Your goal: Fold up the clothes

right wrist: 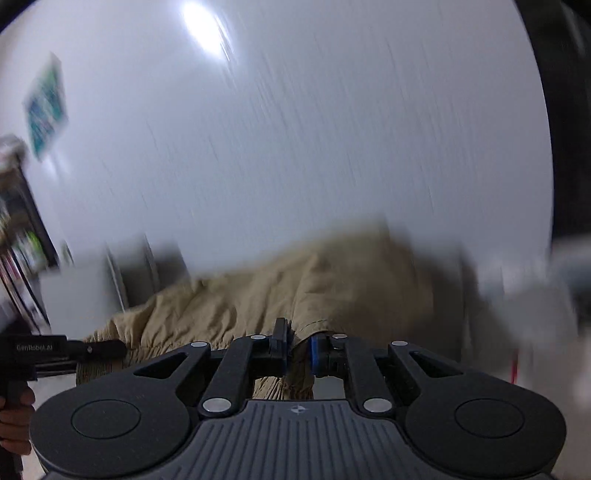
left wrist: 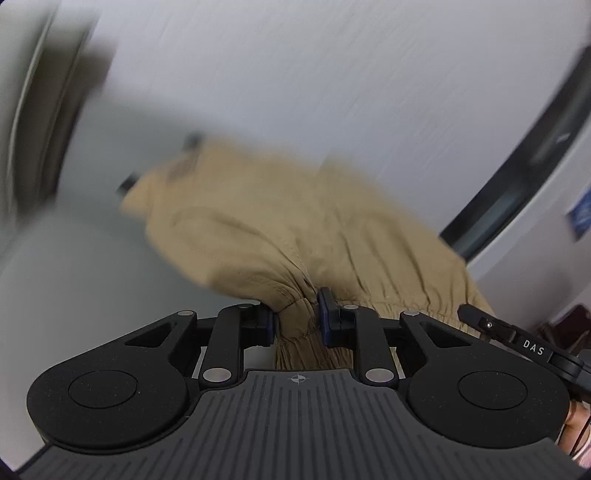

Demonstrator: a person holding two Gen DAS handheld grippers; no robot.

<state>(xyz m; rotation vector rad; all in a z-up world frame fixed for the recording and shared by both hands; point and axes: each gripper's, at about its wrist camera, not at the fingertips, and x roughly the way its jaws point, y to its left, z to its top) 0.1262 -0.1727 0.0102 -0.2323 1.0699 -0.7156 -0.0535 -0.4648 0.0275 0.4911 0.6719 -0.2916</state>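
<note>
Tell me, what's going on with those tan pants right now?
Left gripper shut on tan pants. Right gripper shut on them too. Nothing in the way.

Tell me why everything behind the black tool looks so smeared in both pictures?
Left wrist view: motion blur streaks the wall and the tan garment, while the left gripper stays sharp. Right wrist view: same smearing, plus a glare patch high on the wall; the right gripper is crisp. Fisheye lenses bend the edges.

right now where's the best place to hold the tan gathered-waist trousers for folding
By the gathered elastic waistband, one bunch at each end, approached from its open edge as both do now. The tan trousers are pinched there by the left gripper and the right gripper; the thick band fills the jaws, and the legs lie spread away.
</note>
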